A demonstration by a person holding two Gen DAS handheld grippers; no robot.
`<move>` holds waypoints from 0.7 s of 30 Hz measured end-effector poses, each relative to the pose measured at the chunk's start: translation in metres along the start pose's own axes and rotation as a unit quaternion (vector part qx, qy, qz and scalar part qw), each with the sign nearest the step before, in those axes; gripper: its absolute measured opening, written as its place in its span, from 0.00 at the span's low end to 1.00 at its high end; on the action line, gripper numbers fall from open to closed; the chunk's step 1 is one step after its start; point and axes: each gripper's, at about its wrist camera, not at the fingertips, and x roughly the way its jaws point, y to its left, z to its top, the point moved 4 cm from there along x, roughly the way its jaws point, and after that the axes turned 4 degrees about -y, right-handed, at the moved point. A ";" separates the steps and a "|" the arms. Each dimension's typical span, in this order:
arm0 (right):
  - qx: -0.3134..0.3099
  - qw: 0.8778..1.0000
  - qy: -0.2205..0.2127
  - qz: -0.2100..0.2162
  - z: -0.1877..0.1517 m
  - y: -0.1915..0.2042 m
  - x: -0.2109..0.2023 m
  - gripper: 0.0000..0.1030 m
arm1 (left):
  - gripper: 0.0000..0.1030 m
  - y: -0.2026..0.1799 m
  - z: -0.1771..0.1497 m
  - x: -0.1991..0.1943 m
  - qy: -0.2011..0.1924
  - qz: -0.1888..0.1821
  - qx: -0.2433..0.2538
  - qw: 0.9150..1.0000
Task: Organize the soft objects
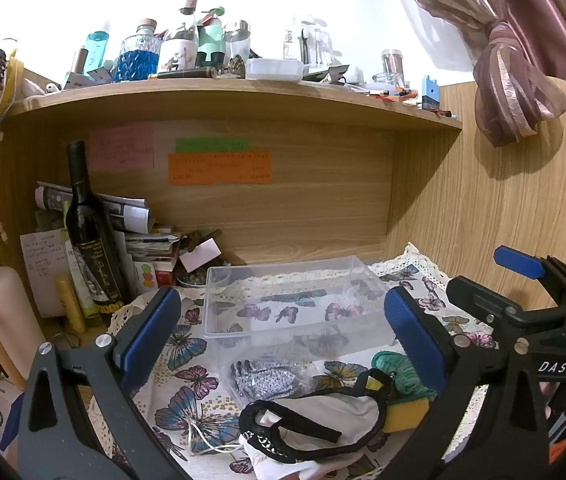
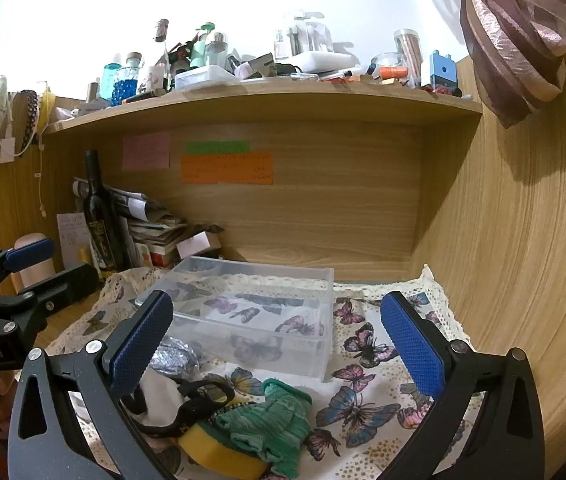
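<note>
A clear plastic box (image 1: 295, 300) stands empty on the butterfly cloth (image 1: 187, 384); it also shows in the right wrist view (image 2: 255, 312). In front of it lie a white cloth with black lace trim (image 1: 323, 420), a silver-grey fabric in a clear wrap (image 1: 267, 376), a green knitted piece (image 2: 275, 420) and a yellow sponge (image 2: 219, 452). My left gripper (image 1: 283, 340) is open and empty above the pile. My right gripper (image 2: 279, 348) is open and empty above the green piece. The right gripper shows at the right of the left view (image 1: 523, 320).
A dark wine bottle (image 1: 91, 232), stacked papers and a pink cylinder (image 1: 7, 320) crowd the left of the desk nook. A wooden shelf (image 1: 223, 96) above carries several bottles and jars. A wooden side panel (image 2: 523, 260) closes the right side. A tied curtain (image 1: 515, 92) hangs there.
</note>
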 end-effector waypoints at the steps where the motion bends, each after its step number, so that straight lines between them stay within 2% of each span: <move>1: 0.000 1.000 0.000 0.000 0.001 0.000 0.000 1.00 | 1.00 0.000 0.000 0.000 0.000 0.000 0.000 1.000; 21: 0.003 1.000 0.000 0.003 0.000 0.001 0.001 1.00 | 1.00 0.001 0.002 -0.002 -0.004 -0.002 -0.003 1.000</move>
